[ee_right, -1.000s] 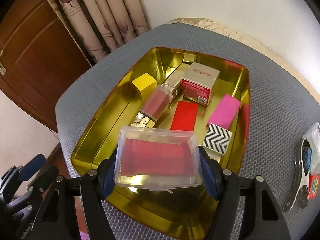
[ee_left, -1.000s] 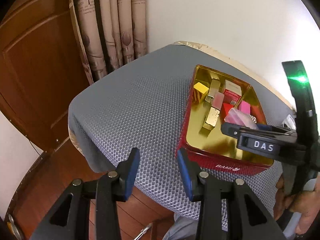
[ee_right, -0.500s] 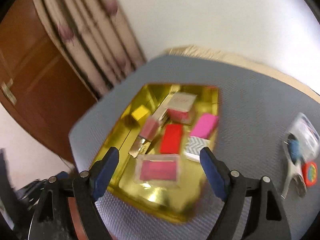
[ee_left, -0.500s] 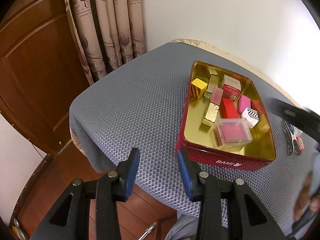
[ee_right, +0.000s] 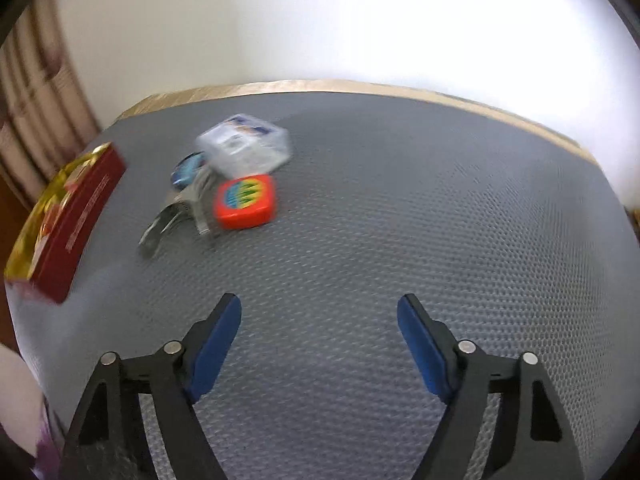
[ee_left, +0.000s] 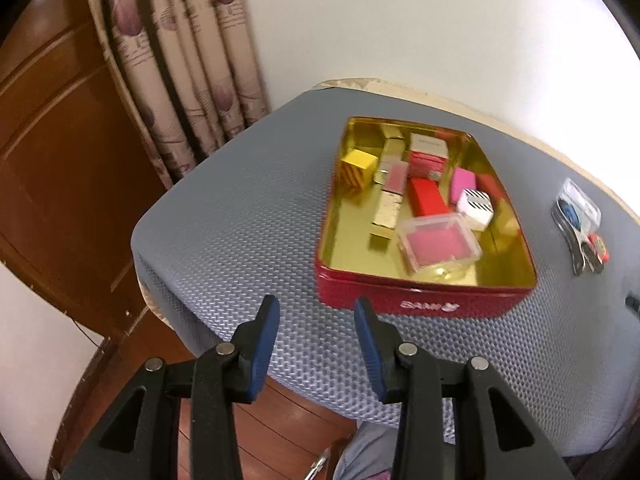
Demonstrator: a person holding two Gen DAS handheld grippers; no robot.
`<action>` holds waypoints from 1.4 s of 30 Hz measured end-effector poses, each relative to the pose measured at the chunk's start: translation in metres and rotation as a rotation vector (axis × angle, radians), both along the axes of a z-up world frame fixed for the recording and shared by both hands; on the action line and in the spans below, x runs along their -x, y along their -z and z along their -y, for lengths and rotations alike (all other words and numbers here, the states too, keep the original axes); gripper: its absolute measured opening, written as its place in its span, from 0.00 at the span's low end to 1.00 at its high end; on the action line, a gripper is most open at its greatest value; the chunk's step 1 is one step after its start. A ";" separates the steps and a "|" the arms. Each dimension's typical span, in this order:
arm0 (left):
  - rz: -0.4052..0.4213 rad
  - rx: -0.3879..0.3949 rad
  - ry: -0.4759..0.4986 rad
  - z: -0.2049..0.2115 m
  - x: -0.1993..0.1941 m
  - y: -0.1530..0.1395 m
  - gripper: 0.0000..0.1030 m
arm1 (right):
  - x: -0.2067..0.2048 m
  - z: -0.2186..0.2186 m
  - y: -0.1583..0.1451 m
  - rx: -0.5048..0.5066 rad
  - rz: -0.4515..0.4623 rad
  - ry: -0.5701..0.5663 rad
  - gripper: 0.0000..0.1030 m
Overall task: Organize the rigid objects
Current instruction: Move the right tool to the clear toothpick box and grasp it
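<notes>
A red tin with a gold inside (ee_left: pixel 424 304) sits on the grey mesh table (ee_left: pixel 248 232). It holds several small boxes and a clear case with a pink insert (ee_left: pixel 438 242) near its front wall. My left gripper (ee_left: pixel 316 332) is open and empty, short of the tin's front left corner. My right gripper (ee_right: pixel 320 326) is wide open and empty above bare mesh. Ahead of it to the left lie an orange tape measure (ee_right: pixel 245 201), a clear plastic box (ee_right: pixel 244 149) and metal clips (ee_right: pixel 176 216). The tin's red side (ee_right: pixel 76 224) shows at the left edge.
The same loose items (ee_left: pixel 578 224) lie right of the tin in the left wrist view. A curtain (ee_left: pixel 180 60) and a wooden door (ee_left: pixel 52 152) stand behind the table's left side. A white wall (ee_right: pixel 320 20) runs along the far edge.
My right gripper let go of the clear pink case inside the tin, opened wide, and swung right toward the loose items. The left gripper stayed open, shifting only slightly.
</notes>
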State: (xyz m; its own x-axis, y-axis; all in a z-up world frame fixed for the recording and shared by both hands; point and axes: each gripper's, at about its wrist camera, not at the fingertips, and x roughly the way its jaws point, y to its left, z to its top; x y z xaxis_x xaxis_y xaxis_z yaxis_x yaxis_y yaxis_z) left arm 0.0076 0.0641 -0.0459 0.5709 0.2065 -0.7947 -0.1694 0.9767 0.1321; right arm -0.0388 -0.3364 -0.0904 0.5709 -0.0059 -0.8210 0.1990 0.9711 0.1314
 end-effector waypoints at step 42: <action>-0.170 -0.059 0.090 0.032 -0.020 0.046 0.38 | -0.205 -0.054 0.006 0.198 -0.206 -0.583 0.85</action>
